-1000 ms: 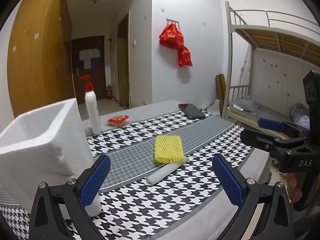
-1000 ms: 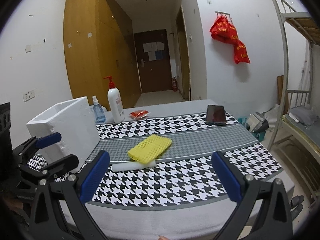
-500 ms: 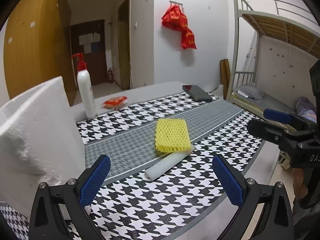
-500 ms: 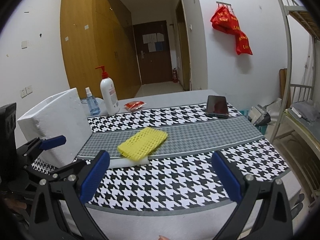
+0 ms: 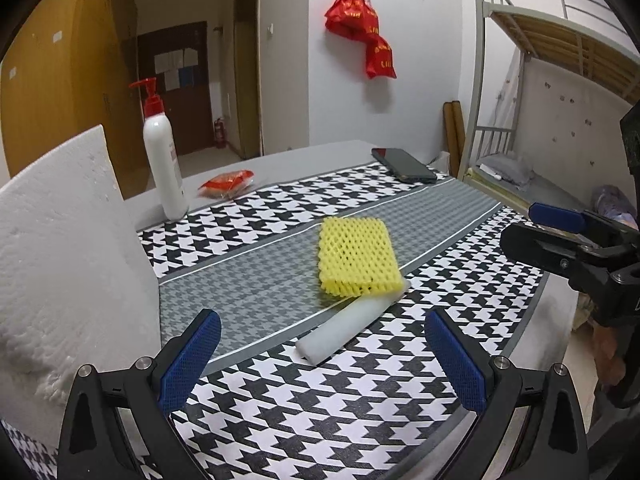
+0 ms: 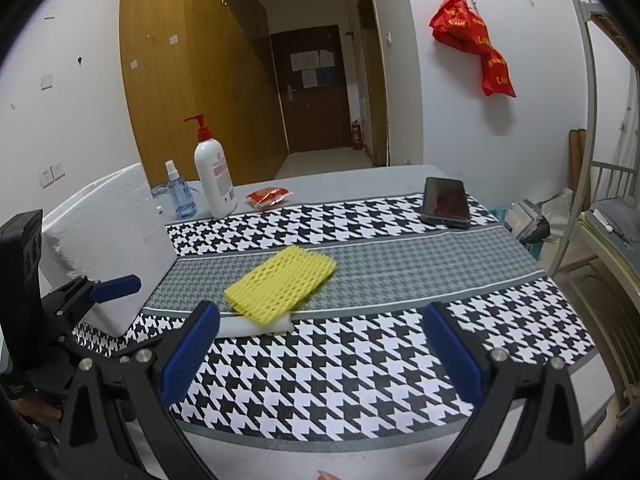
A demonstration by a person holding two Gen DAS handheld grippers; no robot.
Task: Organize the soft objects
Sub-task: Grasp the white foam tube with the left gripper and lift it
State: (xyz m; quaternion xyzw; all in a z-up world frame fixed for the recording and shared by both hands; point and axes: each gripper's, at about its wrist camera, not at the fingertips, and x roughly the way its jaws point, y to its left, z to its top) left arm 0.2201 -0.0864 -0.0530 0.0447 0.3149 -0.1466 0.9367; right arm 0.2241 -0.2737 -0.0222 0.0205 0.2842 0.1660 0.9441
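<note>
Houndstooth table (image 5: 360, 400): phone (image 5: 404, 165), pump bottle (image 5: 164, 168).

Table (image 6: 360, 182) under houndstooth cloth (image 6: 360, 352); yellow foam net (image 6: 282, 284) mid-cloth, overlapping white foam stick (image 6: 240, 326); foam box (image 6: 108, 240) left of net; phone (image 6: 446, 202) beyond right.

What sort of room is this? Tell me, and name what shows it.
Probably a dormitory room: a metal bunk bed stands at the right, tall wooden wardrobes line the left wall, and a corridor leads to a door with notices.
</note>
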